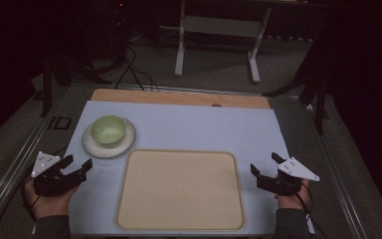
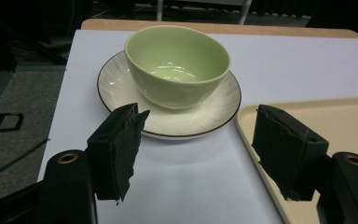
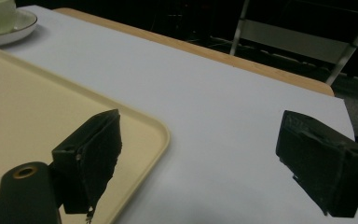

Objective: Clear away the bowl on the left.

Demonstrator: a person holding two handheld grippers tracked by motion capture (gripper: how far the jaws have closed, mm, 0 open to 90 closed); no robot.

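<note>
Claw (image 2: 196,154) facing pale-green bowl (image 2: 177,63)

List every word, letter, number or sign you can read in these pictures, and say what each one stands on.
"ID": large dark letters on the grey floor mat left of the table, seen in the left gripper view and the high view; the marking may run on past the picture's edge.
Bowl, saucer, tray and grippers: no lettering to read.

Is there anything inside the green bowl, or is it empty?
Empty. The left gripper view looks into the green bowl, standing upright on its white saucer, and shows just its shiny bare bottom.
</note>
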